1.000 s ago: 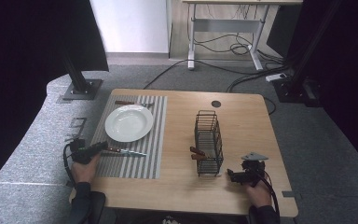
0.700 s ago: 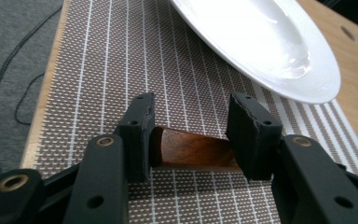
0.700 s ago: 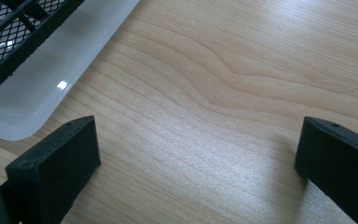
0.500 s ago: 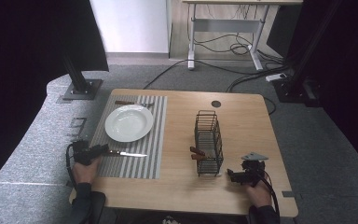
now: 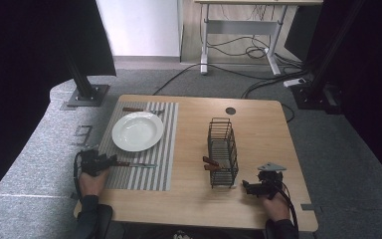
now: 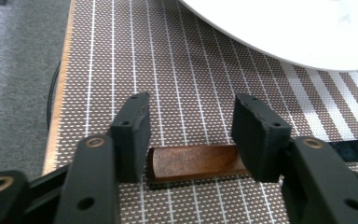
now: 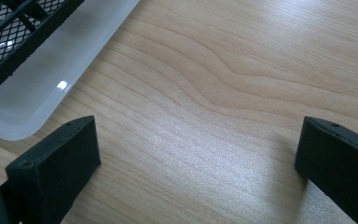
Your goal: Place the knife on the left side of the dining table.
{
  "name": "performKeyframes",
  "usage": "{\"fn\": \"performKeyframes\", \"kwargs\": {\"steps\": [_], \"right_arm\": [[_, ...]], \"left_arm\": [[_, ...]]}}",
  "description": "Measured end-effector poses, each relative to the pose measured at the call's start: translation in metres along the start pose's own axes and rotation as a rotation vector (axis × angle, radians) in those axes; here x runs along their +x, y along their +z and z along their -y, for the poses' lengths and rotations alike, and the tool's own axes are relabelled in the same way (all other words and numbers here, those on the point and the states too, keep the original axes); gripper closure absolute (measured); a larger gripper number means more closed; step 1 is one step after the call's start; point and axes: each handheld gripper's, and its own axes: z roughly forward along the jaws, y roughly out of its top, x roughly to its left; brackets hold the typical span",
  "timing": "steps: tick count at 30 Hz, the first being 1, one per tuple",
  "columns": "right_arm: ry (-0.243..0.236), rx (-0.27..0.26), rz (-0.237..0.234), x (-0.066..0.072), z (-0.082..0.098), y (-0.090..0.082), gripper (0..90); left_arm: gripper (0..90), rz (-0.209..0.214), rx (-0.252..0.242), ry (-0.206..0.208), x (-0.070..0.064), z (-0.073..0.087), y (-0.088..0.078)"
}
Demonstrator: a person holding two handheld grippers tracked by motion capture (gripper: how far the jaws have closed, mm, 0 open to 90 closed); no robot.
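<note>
The knife [image 5: 135,164] lies flat on the striped placemat [image 5: 144,169], just on the near side of the white plate [image 5: 137,131] and apart from its rim. Its brown wooden handle [image 6: 193,161] points toward the mat's left edge, and the slim dark blade [image 6: 352,150] runs rightward across the stripes. The handle's worn, reddish-brown surface rests lengthwise across the weave, its rounded end near the bench's left side.
</note>
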Motion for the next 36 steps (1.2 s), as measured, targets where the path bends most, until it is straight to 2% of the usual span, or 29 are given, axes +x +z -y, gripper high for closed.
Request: {"fn": "performKeyframes", "kwargs": {"steps": [4,7,12,14,21,25,28,34,36], "right_arm": [[0.000,0.000,0.000,0.000,0.000,0.000,0.0],[0.000,0.000,0.000,0.000,0.000,0.000,0.0],[0.000,0.000,0.000,0.000,0.000,0.000,0.0],[0.000,0.000,0.000,0.000,0.000,0.000,0.0],[0.000,0.000,0.000,0.000,0.000,0.000,0.0],[0.000,0.000,0.000,0.000,0.000,0.000,0.0],[0.000,0.000,0.000,0.000,0.000,0.000,0.0],[0.000,0.000,0.000,0.000,0.000,0.000,0.0],[-0.001,0.000,-0.001,0.000,0.000,0.000,0.0]], "left_arm": [[37.2,-0.001,-0.018,0.012,-0.001,-0.001,-0.001],[28.4,0.003,-0.031,0.036,-0.002,-0.001,-0.003],[14.5,0.006,-0.032,0.110,-0.009,-0.002,-0.010],[13.2,0.010,-0.041,0.158,-0.014,-0.004,-0.015],[0.8,0.010,-0.041,0.248,-0.028,-0.007,-0.031],[0.0,0.012,-0.010,0.276,-0.030,-0.001,-0.034],[0.0,-0.004,0.025,0.297,-0.029,0.008,-0.032],[0.0,-0.017,0.080,0.293,-0.022,0.025,-0.020],[0.0,-0.017,0.117,0.294,-0.021,0.027,-0.016]]}}
